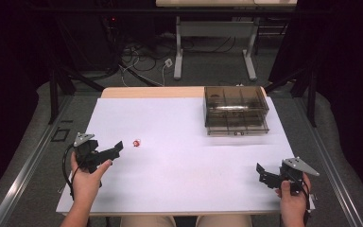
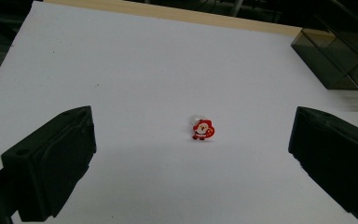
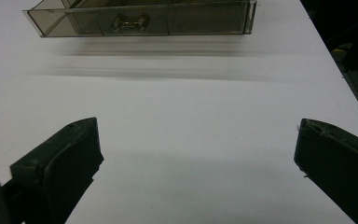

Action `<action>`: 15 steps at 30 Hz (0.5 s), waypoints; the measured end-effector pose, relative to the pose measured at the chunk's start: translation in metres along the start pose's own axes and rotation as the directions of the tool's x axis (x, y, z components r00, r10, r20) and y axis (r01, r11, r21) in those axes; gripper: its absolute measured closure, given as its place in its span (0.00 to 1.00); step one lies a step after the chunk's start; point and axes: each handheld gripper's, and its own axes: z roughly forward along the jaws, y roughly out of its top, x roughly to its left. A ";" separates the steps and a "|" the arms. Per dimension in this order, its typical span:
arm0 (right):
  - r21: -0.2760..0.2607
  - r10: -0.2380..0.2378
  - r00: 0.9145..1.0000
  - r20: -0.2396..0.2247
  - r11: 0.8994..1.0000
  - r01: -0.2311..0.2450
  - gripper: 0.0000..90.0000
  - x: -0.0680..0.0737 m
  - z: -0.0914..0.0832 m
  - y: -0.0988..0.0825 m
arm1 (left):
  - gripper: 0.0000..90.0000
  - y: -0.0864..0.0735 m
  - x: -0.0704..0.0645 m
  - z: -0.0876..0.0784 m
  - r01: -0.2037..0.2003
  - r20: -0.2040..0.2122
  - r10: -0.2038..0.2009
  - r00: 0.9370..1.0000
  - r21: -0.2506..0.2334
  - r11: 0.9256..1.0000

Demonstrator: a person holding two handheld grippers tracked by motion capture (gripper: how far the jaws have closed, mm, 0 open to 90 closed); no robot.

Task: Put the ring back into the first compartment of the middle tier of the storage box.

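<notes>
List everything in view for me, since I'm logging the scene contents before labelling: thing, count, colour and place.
Santa figure: 1, red and white, on the white sheet left of centre, just ahead of the left tool.
Drawer box: 1, smoky clear plastic with compartments, far right part of the sheet.
Drawer handle: 1, clear, on the box's front.
White sheet: 1, white, covering the table top.
Table: 1, light wood, its edge showing beyond the sheet.
Desk frame: 1, pale grey legs, on the floor behind.
Cables: several, black and white, on the floor behind.
Left tool: 1, black, open, near left of the sheet.
Right tool: 1, black, open, near right.
Hands: 2, one holding each tool.
</notes>
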 end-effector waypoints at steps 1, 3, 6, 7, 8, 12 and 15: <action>0.000 0.000 1.000 0.000 1.000 0.000 0.00 0.000 0.000 0.000 | 0.01 0.001 0.000 0.001 0.002 -0.004 -0.002 1.000 0.003 1.000; 0.001 -0.004 1.000 -0.003 1.000 0.004 0.00 0.000 0.000 0.000 | 0.01 0.003 -0.001 0.005 -0.011 -0.007 0.011 1.000 0.014 1.000; -0.002 -0.002 1.000 -0.003 1.000 0.002 0.00 0.000 0.001 0.000 | 0.01 0.004 -0.002 0.009 -0.025 -0.012 0.026 1.000 0.029 0.999; 0.000 -0.004 1.000 -0.010 1.000 0.004 0.01 0.000 0.001 0.000 | 0.01 0.005 -0.003 0.010 -0.028 -0.010 0.028 1.000 0.032 0.999; 0.000 -0.004 1.000 -0.010 1.000 0.004 0.01 0.000 0.001 0.000 | 0.01 0.005 -0.003 0.012 -0.032 -0.011 0.032 0.999 0.034 0.999; 0.013 -0.002 1.000 -0.006 1.000 0.002 0.01 0.000 0.001 0.000 | 0.02 0.008 -0.006 0.019 -0.034 0.001 0.034 0.999 0.053 0.998; 0.016 0.003 1.000 -0.006 1.000 -0.002 0.01 0.000 0.001 0.000 | 0.03 0.011 -0.008 0.023 -0.035 0.007 0.035 0.999 0.057 0.998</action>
